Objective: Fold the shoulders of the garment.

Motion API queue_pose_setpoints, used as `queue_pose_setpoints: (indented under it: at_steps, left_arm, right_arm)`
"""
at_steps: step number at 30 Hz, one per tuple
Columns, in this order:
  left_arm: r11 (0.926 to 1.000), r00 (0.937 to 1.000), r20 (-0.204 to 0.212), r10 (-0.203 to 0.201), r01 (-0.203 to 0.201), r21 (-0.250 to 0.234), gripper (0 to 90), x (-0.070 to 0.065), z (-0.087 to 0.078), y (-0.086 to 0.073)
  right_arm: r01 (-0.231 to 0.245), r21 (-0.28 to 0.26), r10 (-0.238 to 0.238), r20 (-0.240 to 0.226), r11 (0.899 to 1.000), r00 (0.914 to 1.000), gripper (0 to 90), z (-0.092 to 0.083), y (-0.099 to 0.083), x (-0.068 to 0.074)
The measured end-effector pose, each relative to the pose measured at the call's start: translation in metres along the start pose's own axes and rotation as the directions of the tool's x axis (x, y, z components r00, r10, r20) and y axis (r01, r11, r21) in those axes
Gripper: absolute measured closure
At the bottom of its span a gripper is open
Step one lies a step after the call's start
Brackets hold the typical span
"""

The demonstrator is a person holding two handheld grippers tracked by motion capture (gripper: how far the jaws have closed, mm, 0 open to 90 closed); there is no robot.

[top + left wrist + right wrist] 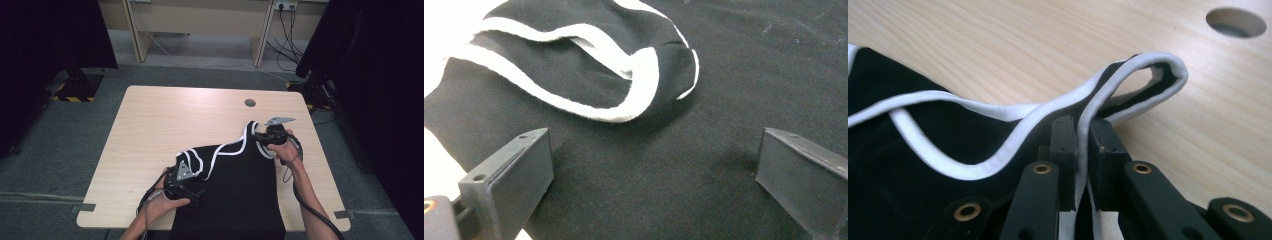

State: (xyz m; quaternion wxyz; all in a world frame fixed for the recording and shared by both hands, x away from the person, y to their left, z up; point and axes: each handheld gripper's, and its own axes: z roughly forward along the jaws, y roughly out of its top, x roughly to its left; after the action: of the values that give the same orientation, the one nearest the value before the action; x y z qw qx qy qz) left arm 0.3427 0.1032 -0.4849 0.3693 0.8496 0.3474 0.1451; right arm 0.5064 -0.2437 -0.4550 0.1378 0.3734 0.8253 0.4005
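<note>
A black sleeveless garment (235, 190) with white trim lies on the wooden table (165, 120), and its lower part hangs over the near edge. My right gripper (257, 136) is shut on a white-edged shoulder strap (1143, 67) at the garment's far right corner; the strap runs between its jaws (1083, 125) and loops just above the tabletop. My left gripper (192, 175) stands open over the garment's left side. In the left gripper view its jaws (654, 137) are spread wide over flat black cloth (664, 170), and the other folded white-trimmed strap (634, 75) lies just beyond them.
A round cable hole (250, 103) sits in the table's far right part, also close ahead of the right gripper (1236, 22). Bare wood stretches across the table's far and left areas. Dark curtains (45, 35) flank the table, and a desk (200, 20) stands behind it.
</note>
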Motion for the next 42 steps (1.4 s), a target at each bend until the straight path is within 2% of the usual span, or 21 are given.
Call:
queue_pose_setpoints:
  at_steps: [3,5,13,18,21,22,25,26,30,33,36,38,40,42]
  left_arm:
    - [1.0,1.0,0.0,0.0,0.0,0.0,1.2,0.0,0.0,0.0]
    - [1.0,1.0,0.0,0.0,0.0,0.0,1.2,0.0,0.0,0.0]
    - [1.0,1.0,0.0,-0.001,0.001,0.0,1.2,0.0,0.0,0.0]
    - [1.0,1.0,0.0,-0.001,0.001,0.0,1.2,0.0,0.0,0.0]
    - [1.0,1.0,-0.001,-0.001,0.001,0.0,1.2,0.0,0.0,0.0]
    - [1.0,1.0,-0.001,-0.001,0.001,0.0,1.2,0.0,0.0,0.0]
    - [1.0,1.0,-0.001,-0.001,0.001,0.0,1.2,0.0,0.0,0.0]
    - [1.0,1.0,-0.001,-0.001,0.001,0.0,1.2,0.0,0.0,0.0]
    - [1.0,1.0,0.0,-0.001,0.001,0.0,1.2,0.0,0.0,0.0]
    - [1.0,1.0,-0.001,-0.001,0.001,0.0,1.2,0.0,0.0,0.0]
    - [1.0,1.0,-0.001,-0.001,0.001,0.0,1.2,0.0,0.0,0.0]
    - [1.0,1.0,-0.001,-0.001,0.001,0.0,1.2,0.0,0.0,0.0]
    - [1.0,1.0,-0.001,-0.001,0.001,0.0,1.2,0.0,0.0,0.0]
    - [1.0,1.0,-0.001,-0.001,0.001,0.0,1.2,0.0,0.0,0.0]
  right_arm:
    - [0.017,-0.026,-0.017,-0.012,1.0,0.9998,82.7,-0.007,0.0,0.004]
    - [0.05,-0.062,-0.052,-0.03,0.997,0.9982,81.5,-0.018,-0.003,0.013]
    - [0.126,-0.12,-0.134,-0.059,0.985,0.9893,79.7,-0.039,-0.016,0.04]
    - [0.155,-0.131,-0.165,-0.063,0.979,0.9843,70.9,-0.05,-0.026,0.053]
    - [0.159,-0.132,-0.169,-0.071,0.978,0.9831,61.7,-0.06,-0.032,0.06]
    - [0.159,-0.132,-0.169,-0.071,0.978,0.9831,61.7,-0.06,-0.032,0.06]
    - [0.148,-0.141,-0.159,-0.071,0.979,0.9847,54.2,-0.065,-0.029,0.062]
    - [0.152,-0.136,-0.163,-0.073,0.979,0.984,49.6,-0.063,-0.026,0.065]
    - [0.165,-0.098,-0.173,-0.083,0.981,0.9814,40.3,-0.053,-0.019,0.074]
    - [0.189,-0.064,-0.194,-0.07,0.98,0.9785,36.0,-0.038,-0.008,0.081]
    - [0.177,-0.029,-0.179,-0.079,0.984,0.9807,34.5,-0.02,0.004,0.084]
    - [0.159,-0.008,-0.159,-0.083,0.987,0.9838,36.1,-0.008,0.011,0.085]
    - [0.164,0.023,-0.161,-0.094,0.986,0.9825,41.7,0.002,0.017,0.087]
    - [0.169,0.065,-0.162,-0.107,0.983,0.981,53.6,0.012,0.019,0.087]
